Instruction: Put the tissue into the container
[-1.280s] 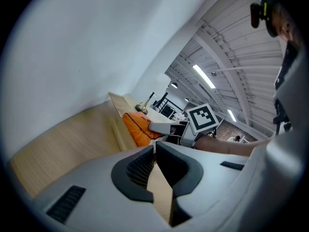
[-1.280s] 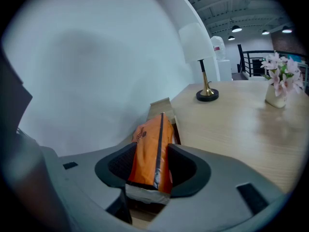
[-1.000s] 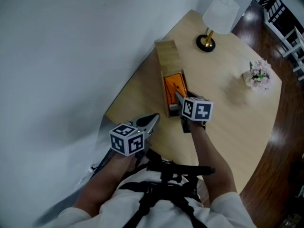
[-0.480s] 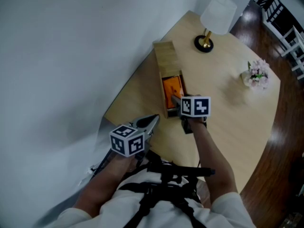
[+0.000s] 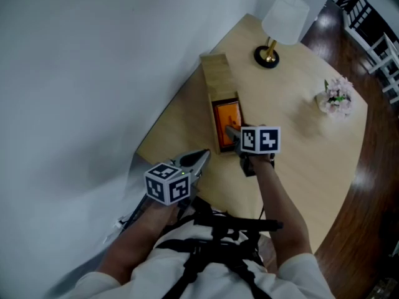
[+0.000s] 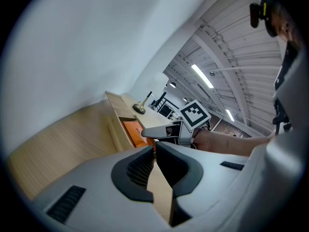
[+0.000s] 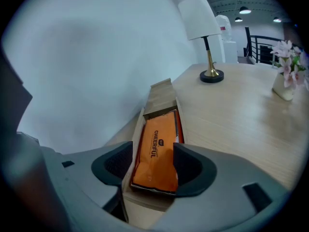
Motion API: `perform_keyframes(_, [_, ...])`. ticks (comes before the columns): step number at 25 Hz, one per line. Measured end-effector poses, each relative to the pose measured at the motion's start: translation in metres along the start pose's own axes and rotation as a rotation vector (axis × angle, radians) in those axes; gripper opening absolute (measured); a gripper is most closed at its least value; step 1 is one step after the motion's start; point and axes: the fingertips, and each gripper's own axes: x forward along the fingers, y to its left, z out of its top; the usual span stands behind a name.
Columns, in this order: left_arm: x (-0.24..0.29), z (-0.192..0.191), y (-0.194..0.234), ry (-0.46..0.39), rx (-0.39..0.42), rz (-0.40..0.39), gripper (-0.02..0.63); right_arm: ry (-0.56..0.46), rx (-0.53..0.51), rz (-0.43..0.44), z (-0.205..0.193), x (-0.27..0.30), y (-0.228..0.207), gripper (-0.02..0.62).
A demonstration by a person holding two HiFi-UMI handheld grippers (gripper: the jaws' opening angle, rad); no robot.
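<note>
Tissue pk (image 7: 155,153) lying flat in wooden container (image 7: 161,93).

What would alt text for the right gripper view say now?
An orange tissue pack lies flat in the wooden container, between the right gripper's jaws, which have just been opening and do not press it. A lamp and flower vase stand on the table beyond.

"CHEERFUL": black capitals, running lengthwise down the orange pack (image 7: 155,153) in the box (image 7: 159,88). Small dark logo at the word's far end, too small to read. Left cube (image 5: 167,182) and right cube (image 5: 260,139): black-and-white square markers, no letters or digits. Nothing else legible.
</note>
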Motion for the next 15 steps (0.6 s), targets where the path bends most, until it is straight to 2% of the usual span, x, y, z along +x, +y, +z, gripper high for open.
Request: perform_keyframes(15, [0.006, 0.013, -0.018, -0.020, 0.014, -0.033, 0.000, -0.162, 0.027, -0.033, 0.016, -0.048, -0.017, 0.262])
